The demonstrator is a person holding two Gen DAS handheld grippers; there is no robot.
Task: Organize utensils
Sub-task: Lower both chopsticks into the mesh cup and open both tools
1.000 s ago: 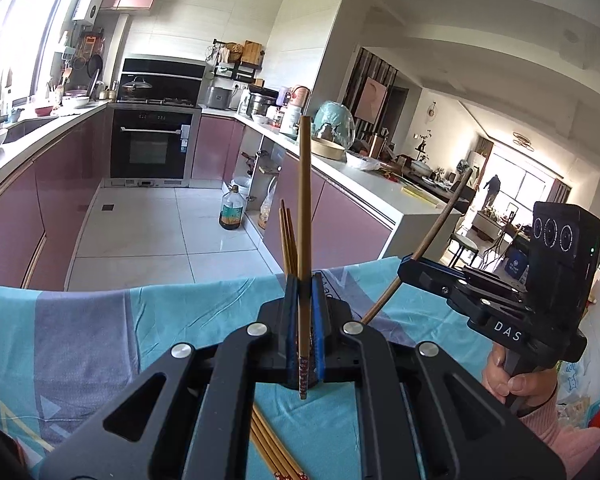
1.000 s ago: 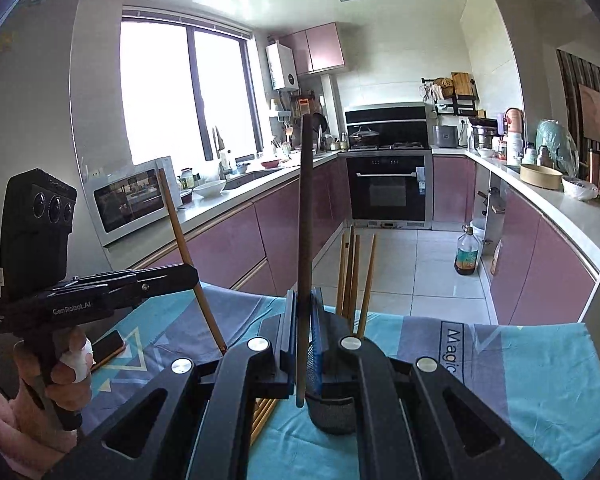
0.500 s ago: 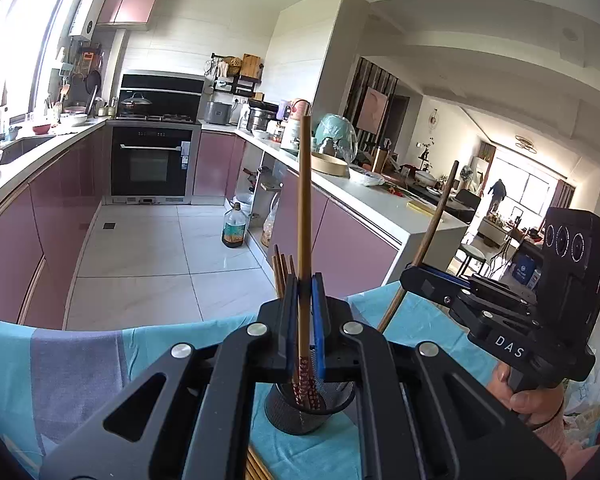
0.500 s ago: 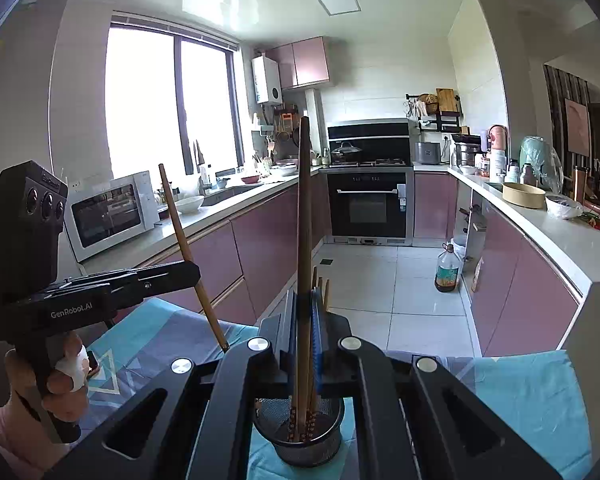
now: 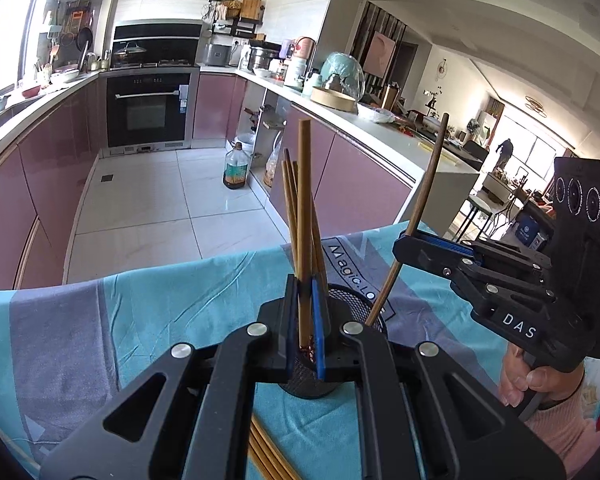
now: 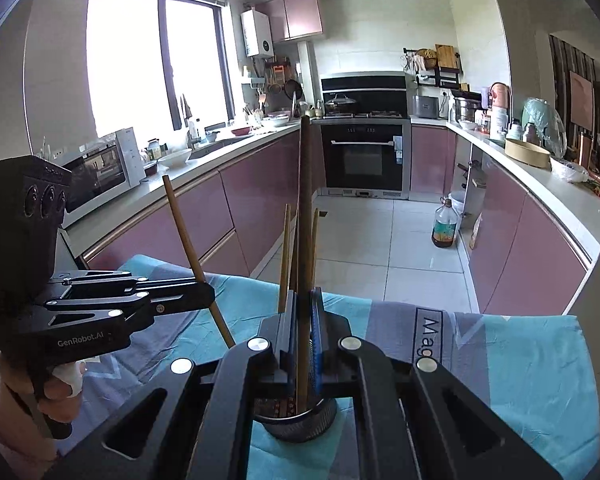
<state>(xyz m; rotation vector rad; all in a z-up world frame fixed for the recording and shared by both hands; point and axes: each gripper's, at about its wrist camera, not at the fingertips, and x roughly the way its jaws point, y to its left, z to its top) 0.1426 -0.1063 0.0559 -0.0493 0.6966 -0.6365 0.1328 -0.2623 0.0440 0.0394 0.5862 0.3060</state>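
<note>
Chopsticks are what I am sorting: slim brown wooden sticks, and each of my grippers is closed on a single one. My left gripper [image 5: 305, 316] pinches an upright chopstick [image 5: 303, 216] between its blue-lined fingers, its patterned lower end down inside the black mesh holder [image 5: 342, 300], which sits at six o'clock in front of me on the turquoise and grey tablecloth [image 5: 160, 312]. Several more chopsticks [image 5: 290, 200] already lean in that holder. At three o'clock in the left wrist view, my right gripper [image 5: 406, 242] clamps a slanted chopstick [image 5: 424, 200] whose low end reaches the holder's rim. Only this view shows loose chopsticks [image 5: 266, 454] lying on the cloth under the gripper body, and the letters "DAS" on the right gripper's side, plus "Magic" printed on the cloth. The right wrist view looks the other way: my right gripper [image 6: 302, 344] grips its dark chopstick [image 6: 305, 220] over the holder [image 6: 300, 420], and at nine o'clock the left gripper [image 6: 204, 300] appears with "GenRobot.AI" on its side. That view alone shows the window [image 6: 156, 60] and a microwave [image 6: 100, 172] at ten o'clock. On the cloth there I can read only "Mag".
</note>
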